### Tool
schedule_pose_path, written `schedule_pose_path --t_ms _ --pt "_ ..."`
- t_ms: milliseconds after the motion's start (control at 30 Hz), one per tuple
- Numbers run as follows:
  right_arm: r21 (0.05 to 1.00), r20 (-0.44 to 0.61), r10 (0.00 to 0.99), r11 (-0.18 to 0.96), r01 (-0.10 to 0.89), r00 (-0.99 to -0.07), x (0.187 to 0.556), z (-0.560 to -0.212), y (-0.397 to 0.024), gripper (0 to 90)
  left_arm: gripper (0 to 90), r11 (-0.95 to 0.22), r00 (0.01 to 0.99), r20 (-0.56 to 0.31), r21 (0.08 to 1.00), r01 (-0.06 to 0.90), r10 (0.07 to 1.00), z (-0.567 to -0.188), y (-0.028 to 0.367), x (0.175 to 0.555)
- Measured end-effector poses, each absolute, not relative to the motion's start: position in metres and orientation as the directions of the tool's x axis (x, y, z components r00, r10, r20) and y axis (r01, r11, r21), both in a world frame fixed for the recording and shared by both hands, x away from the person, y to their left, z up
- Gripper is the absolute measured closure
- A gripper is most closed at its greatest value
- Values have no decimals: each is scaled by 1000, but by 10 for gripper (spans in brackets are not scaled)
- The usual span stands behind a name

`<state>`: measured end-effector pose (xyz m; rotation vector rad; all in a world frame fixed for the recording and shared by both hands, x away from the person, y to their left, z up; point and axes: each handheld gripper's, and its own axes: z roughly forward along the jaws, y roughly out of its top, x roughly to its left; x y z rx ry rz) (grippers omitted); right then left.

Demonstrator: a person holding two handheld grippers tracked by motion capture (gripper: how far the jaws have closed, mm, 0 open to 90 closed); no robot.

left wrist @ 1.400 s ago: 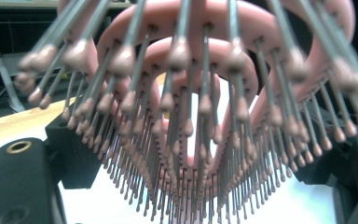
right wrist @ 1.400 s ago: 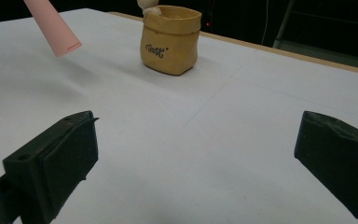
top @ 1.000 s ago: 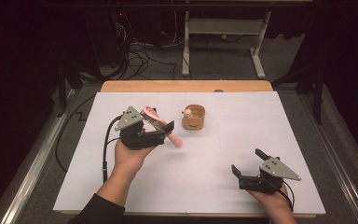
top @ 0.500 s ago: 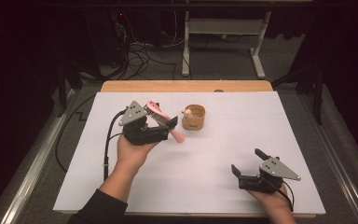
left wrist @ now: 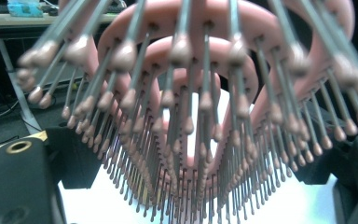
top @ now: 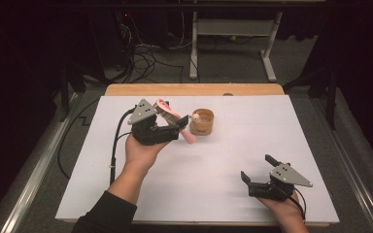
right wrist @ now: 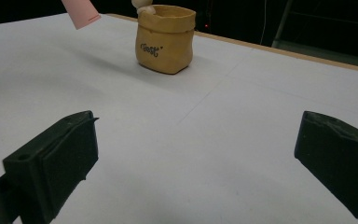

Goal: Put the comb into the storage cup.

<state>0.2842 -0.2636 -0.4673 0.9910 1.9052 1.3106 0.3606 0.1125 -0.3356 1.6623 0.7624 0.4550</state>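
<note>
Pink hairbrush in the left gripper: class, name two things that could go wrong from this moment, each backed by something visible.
1. The left gripper holds the pink hairbrush raised beside the small tan pot; its handle end hangs close, so a swing could tip the pot.
2. The grip seems to sit at the bristle head, with the handle sticking out, so the brush might twist or slip.

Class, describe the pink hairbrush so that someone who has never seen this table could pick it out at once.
Start at the white table and find the left gripper, raised above its far left part. Clamped in it is the hairbrush, its handle pointing down toward the tan bag-shaped pot. Its pink body and rows of ball-tipped bristles set it apart.
</note>
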Motion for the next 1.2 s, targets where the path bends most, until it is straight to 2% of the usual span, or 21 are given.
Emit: schedule_pose_path --t_ms 633,1200 --pt "946 -66 844 222 235 -532 284 -467 -265 2 185 -70 714 -112 973 220 692 -314 103 377" --pt "949 -57 845 211 234 -531 285 -466 -267 3 185 -86 729 -80 978 188 680 -297 73 400"
